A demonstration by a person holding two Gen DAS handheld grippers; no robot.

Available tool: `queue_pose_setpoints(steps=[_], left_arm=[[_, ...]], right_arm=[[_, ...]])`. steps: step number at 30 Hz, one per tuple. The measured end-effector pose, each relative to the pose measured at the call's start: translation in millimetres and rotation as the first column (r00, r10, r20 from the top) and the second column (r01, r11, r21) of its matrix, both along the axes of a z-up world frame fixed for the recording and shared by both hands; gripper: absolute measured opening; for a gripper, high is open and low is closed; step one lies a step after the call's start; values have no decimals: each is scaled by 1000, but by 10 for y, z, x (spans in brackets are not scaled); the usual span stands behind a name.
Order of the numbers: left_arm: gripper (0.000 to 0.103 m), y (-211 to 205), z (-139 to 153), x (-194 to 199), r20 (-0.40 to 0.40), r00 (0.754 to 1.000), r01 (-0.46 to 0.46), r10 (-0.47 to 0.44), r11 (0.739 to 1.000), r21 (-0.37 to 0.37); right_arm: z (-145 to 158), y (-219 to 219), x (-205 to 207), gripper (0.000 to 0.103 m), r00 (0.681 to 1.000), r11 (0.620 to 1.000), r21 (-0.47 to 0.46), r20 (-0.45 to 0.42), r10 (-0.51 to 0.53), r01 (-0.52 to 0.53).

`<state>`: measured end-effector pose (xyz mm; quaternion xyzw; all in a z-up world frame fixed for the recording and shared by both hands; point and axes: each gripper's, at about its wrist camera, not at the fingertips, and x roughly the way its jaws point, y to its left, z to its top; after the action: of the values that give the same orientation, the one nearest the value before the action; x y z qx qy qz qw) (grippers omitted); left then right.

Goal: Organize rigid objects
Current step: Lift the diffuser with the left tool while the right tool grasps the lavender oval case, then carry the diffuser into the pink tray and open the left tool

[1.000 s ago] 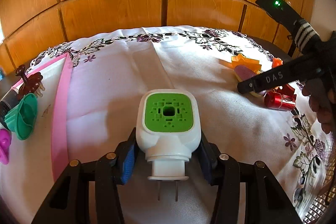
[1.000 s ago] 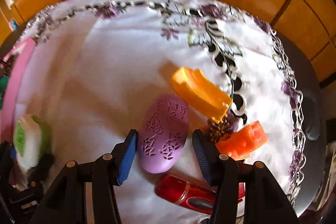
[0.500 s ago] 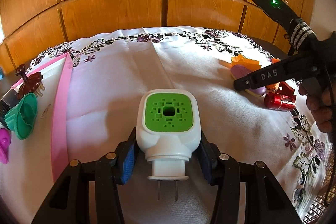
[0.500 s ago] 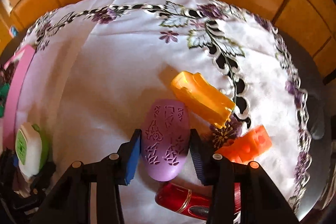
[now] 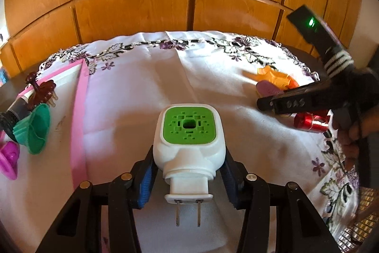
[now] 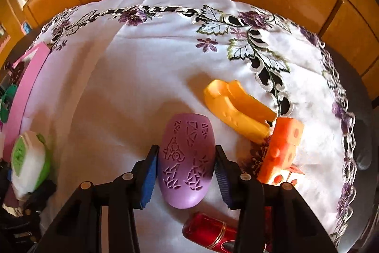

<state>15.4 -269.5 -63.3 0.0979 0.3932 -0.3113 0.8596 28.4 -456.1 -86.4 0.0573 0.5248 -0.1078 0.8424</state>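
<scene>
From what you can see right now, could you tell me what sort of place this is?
Probably a room in a home: an embroidered floral tablecloth covers the table, glossy wood panelling stands behind it, and small household items lie about, such as a plug-in vaporizer and a teal funnel.

My left gripper [image 5: 188,178] black-framed with blue ribbed pads [image 5: 145,181] and round silver screws, my right gripper [image 6: 186,178] built the same, DAS lettering on its side, green light glowing.

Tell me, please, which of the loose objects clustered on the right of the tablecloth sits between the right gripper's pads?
The purple oval case with cut-out patterns: the right gripper clamps its sides, whereas the yellow piece, orange block and red tube lie free.
</scene>
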Motion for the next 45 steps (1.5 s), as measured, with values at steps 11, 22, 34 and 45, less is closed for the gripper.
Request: queue_pose_setpoints(steps=[11,22,34,45], left_arm=[[50,192,495,-123,46,999,-23,26,997,-76],[50,622,738,-40,33,991,-127,131,986,-112],[50,1233,784,83,59,958,-275,280,957,-89],[50,1666,606,188,45,924,-378,381,924,-51]], right_arm=[[16,59,-6,45,999,998,-59,11,34,-33],[28,183,-4,45,996,984,-159,16,86,-82],[28,216,-22,45,995,978,-187,15,97,-92],[25,247,-30,45,994,972,-211,13,108,-103]])
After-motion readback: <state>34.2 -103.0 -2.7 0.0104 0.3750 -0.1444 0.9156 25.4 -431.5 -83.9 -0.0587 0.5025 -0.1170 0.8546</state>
